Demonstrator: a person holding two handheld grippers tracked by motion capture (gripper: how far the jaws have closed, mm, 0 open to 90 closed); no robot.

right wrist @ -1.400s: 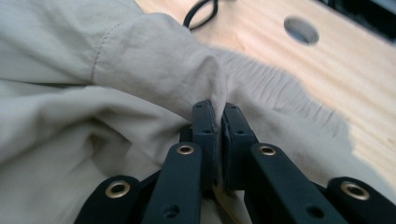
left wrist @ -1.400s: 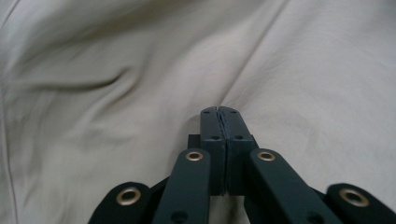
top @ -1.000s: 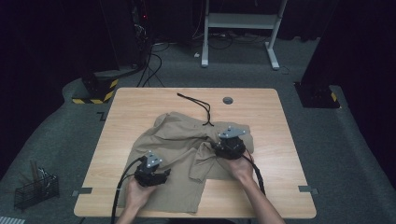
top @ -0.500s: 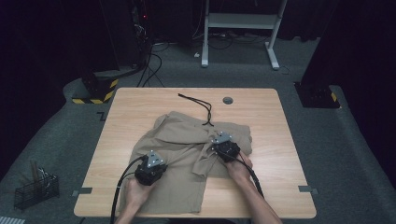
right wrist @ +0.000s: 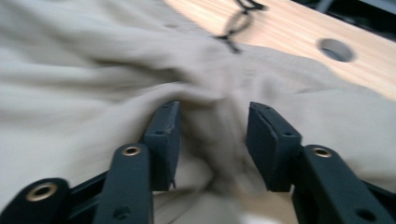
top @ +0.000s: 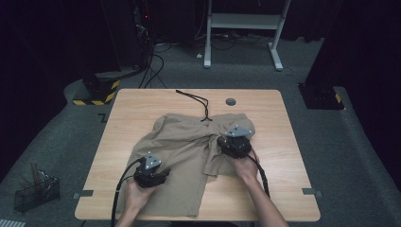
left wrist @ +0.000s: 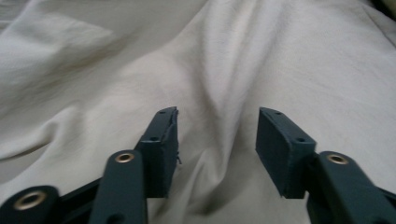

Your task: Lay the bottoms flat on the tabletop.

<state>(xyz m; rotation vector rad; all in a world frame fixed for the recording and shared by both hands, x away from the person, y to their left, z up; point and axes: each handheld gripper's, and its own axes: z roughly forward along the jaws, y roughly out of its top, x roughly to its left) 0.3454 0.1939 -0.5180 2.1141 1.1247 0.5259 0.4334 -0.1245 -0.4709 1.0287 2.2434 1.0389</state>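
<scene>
Tan cloth, a pair of shorts (top: 189,151), is lying rumpled across the middle of the pale wooden desk (top: 283,123), its waist toward the far side and one leg reaching down to the near edge. A thin black drawstring (top: 196,101) is trailing from the waist out over the bare wood on the far side, near a round grommet hole (top: 230,101) in the desktop.

The left tongs (top: 150,174) are sitting on the near left leg of the shorts, held by the person's left hand (top: 137,194), with a black cable (top: 118,194) looping off toward the near edge. In the left gripper view the left tongs (left wrist: 217,135) are standing spread, with a soft ridge of cloth (left wrist: 210,93) running between the jaws but not pressed by them.

The right tongs (top: 234,144) are resting at the right side of the shorts near the crotch, gripped by the right hand (top: 246,165). In the right gripper view the right tongs (right wrist: 212,144) are also spread, and a bunched fold of fabric (right wrist: 215,140) is lying in the gap; the picture is blurred, so I cannot tell whether the pads are touching it.

On the floor to the near left a wire basket (top: 35,191) is standing.
</scene>
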